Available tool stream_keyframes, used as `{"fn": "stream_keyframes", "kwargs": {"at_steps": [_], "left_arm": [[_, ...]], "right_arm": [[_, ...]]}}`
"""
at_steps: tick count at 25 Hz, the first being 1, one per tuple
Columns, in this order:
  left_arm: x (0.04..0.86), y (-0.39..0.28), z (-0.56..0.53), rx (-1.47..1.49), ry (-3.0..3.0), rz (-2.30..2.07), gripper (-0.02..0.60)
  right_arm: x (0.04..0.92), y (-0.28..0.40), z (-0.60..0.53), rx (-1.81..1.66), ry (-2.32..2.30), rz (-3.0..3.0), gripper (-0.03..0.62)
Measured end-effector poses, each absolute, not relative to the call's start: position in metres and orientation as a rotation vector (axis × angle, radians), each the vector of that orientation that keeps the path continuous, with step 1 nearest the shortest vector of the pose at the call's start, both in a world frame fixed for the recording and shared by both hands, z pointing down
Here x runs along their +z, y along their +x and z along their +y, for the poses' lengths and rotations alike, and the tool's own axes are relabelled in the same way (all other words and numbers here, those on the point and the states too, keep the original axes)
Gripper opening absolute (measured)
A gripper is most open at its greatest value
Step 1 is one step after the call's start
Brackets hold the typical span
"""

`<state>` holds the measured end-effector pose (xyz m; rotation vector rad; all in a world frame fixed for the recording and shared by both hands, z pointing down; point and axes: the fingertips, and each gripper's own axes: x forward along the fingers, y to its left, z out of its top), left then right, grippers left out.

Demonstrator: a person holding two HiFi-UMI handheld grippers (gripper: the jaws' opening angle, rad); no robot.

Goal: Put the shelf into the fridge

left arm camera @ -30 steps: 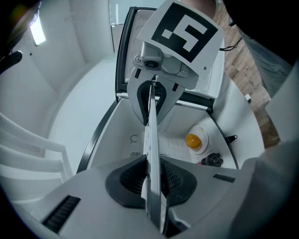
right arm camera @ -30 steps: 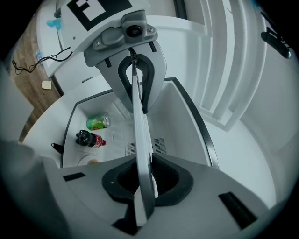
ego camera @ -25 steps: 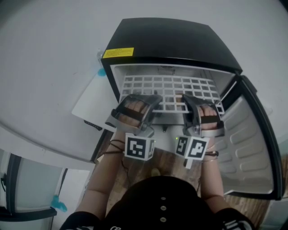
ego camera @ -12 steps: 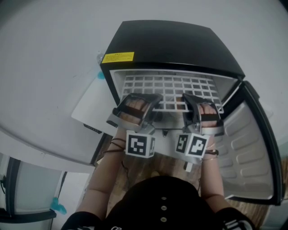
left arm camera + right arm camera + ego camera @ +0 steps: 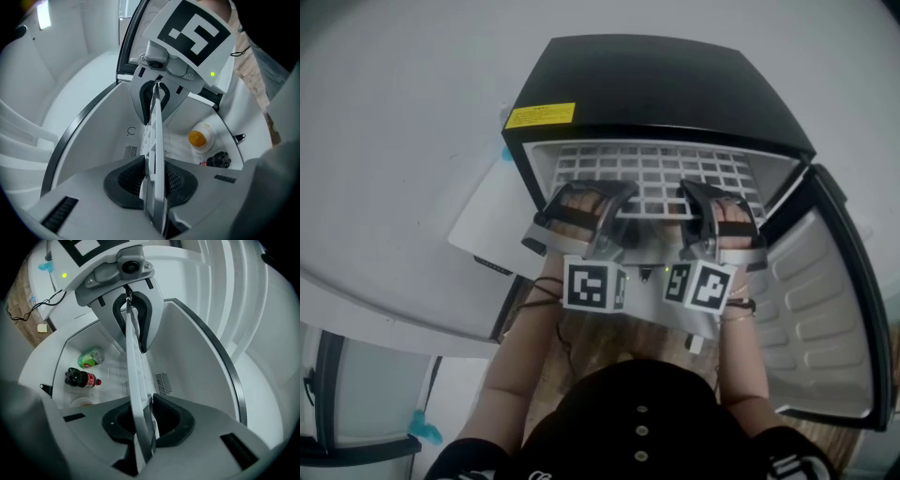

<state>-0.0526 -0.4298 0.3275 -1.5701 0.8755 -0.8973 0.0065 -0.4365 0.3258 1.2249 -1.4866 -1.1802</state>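
Observation:
A black-topped small fridge (image 5: 656, 84) stands open, its door (image 5: 825, 309) swung out to the right. The white wire shelf (image 5: 661, 173) lies level, mostly inside the cavity. My left gripper (image 5: 598, 204) is shut on the shelf's front edge at the left, and my right gripper (image 5: 701, 202) is shut on it at the right. In the left gripper view the shelf (image 5: 153, 140) runs edge-on between the pads of the left gripper (image 5: 152, 180). The right gripper view shows the shelf (image 5: 135, 376) clamped the same way in the right gripper (image 5: 143, 423).
On the fridge floor below the shelf lie a green can (image 5: 89, 357), a cola bottle (image 5: 80, 378) and an orange-topped white container (image 5: 200, 138). A white panel (image 5: 487, 220) leans at the fridge's left side. The fridge's side walls stand close to both grippers.
Both grippers have pushed forward with the shelf, which now sits deeper in the fridge. Less of its grid shows in front of the opening.

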Motion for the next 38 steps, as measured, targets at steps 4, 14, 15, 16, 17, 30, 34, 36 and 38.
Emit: {"fn": "stream_keyframes", "kwargs": {"at_steps": [4,14,15,16,17,30,34,36,38], "left_arm": [[0.332,-0.053,-0.436,-0.919,-1.549,0.873,0.037],[0.334,-0.054,-0.455,-0.957,-1.539,0.892,0.037],[0.334,-0.054,-0.458,-0.963,-1.531,0.899,0.037],[0.334,-0.054,-0.461,-0.971,-1.527,0.906,0.037],[0.335,-0.054,-0.464,-0.981,-1.53,0.912,0.037],[0.333,-0.052,-0.49,-1.011,-1.531,0.962,0.035],[0.333,-0.052,-0.495,-1.015,-1.536,0.962,0.035],[0.333,-0.051,-0.496,-1.013,-1.536,0.963,0.035],[0.335,-0.052,-0.497,-1.021,-1.534,0.961,0.035]], "right_arm": [[0.326,0.007,-0.443,-1.173,1.234,-1.478,0.046],[0.325,0.008,-0.462,-1.17,1.251,-1.45,0.046],[0.325,0.009,-0.464,-1.168,1.25,-1.45,0.046],[0.325,0.009,-0.466,-1.167,1.25,-1.449,0.046],[0.325,0.009,-0.468,-1.166,1.249,-1.449,0.046],[0.324,0.009,-0.487,-1.205,1.249,-1.411,0.044],[0.324,0.01,-0.492,-1.21,1.247,-1.408,0.044],[0.325,0.01,-0.493,-1.208,1.243,-1.406,0.044],[0.326,0.009,-0.493,-1.204,1.24,-1.408,0.044]]}}
